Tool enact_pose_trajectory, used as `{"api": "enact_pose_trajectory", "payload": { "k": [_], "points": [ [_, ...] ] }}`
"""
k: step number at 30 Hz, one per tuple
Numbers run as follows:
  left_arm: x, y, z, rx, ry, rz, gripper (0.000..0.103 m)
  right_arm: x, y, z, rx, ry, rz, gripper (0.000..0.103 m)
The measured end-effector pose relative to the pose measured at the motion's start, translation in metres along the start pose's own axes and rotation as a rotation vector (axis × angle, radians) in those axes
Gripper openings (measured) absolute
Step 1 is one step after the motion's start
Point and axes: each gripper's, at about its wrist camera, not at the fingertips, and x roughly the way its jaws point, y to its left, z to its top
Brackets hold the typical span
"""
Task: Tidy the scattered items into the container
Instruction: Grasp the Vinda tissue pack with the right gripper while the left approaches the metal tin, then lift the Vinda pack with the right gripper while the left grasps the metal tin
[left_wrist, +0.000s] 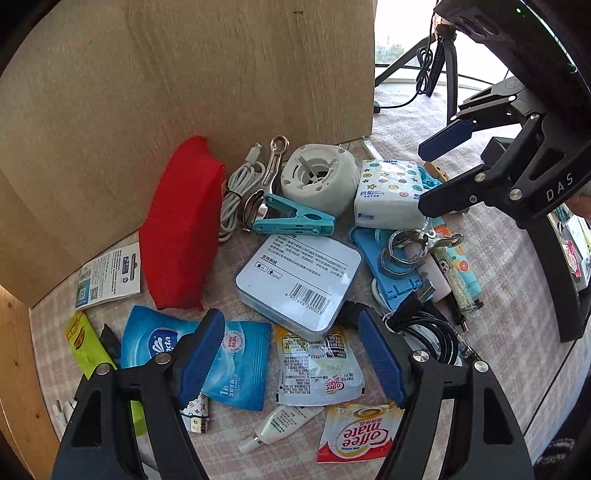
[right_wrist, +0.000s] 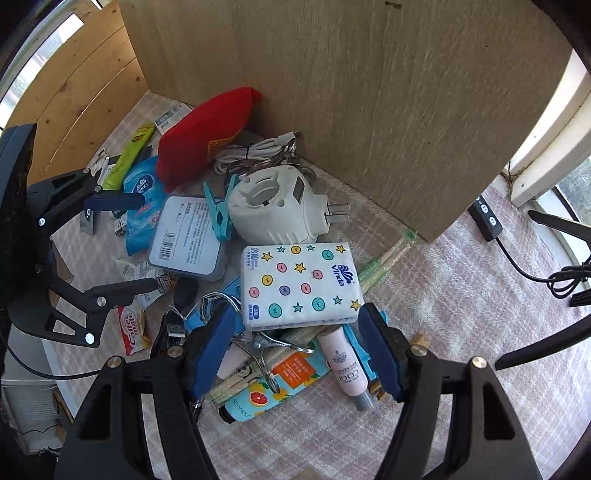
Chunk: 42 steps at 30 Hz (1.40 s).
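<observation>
Scattered items lie piled on a checked cloth (right_wrist: 461, 295). My left gripper (left_wrist: 291, 343) is open and points down over a clear Coffee mate sachet (left_wrist: 317, 373), just in front of a pale blue tin box (left_wrist: 299, 284), with a blue Vinda wipe packet (left_wrist: 240, 354) under its left finger. My right gripper (right_wrist: 297, 332) is open, its fingers either side of the near end of a star-print tissue pack (right_wrist: 299, 284). Nothing is pinched by either. Each gripper shows in the other's view: the right gripper (left_wrist: 437, 173) and the left gripper (right_wrist: 144, 243).
A tall tan board (left_wrist: 184, 74) stands right behind the pile. Around it lie a red pouch (left_wrist: 181, 229), white plug-in device (left_wrist: 317, 177), teal peg (left_wrist: 295, 218), white cable (left_wrist: 236, 192), black cable (left_wrist: 432, 332), pink tube (right_wrist: 347, 365) and fruit-print bottle (right_wrist: 273, 384).
</observation>
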Motion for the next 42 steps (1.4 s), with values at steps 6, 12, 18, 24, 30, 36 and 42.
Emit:
{"api": "enact_pose_trajectory", "payload": {
  "k": [6, 12, 18, 24, 30, 36, 42],
  "points": [
    [0.016, 0.003, 0.009, 0.052, 0.027, -0.024, 0.075, 0.011, -0.002, 0.012, -0.028, 0.055, 0.035, 0.068],
    [0.026, 0.002, 0.013, 0.081, 0.04, -0.047, 0.075, 0.018, -0.012, 0.023, -0.022, 0.098, 0.069, 0.07],
    [0.033, 0.001, 0.019, 0.07, 0.033, -0.067, 0.075, 0.03, -0.012, 0.03, -0.034, 0.145, 0.067, 0.075],
    [0.036, 0.004, 0.021, 0.052, 0.023, -0.083, 0.075, 0.045, -0.01, 0.03, -0.037, 0.178, 0.067, 0.078],
    [0.035, 0.008, 0.016, 0.03, 0.01, -0.096, 0.073, 0.043, -0.019, 0.031, 0.035, 0.168, 0.09, 0.078],
    [0.029, 0.0, 0.008, 0.011, -0.004, -0.083, 0.072, 0.029, -0.021, 0.027, 0.086, 0.123, 0.102, 0.073],
    [0.001, 0.008, -0.008, -0.066, -0.049, -0.117, 0.071, 0.003, -0.019, 0.02, 0.132, 0.069, 0.15, 0.073]
  ]
}}
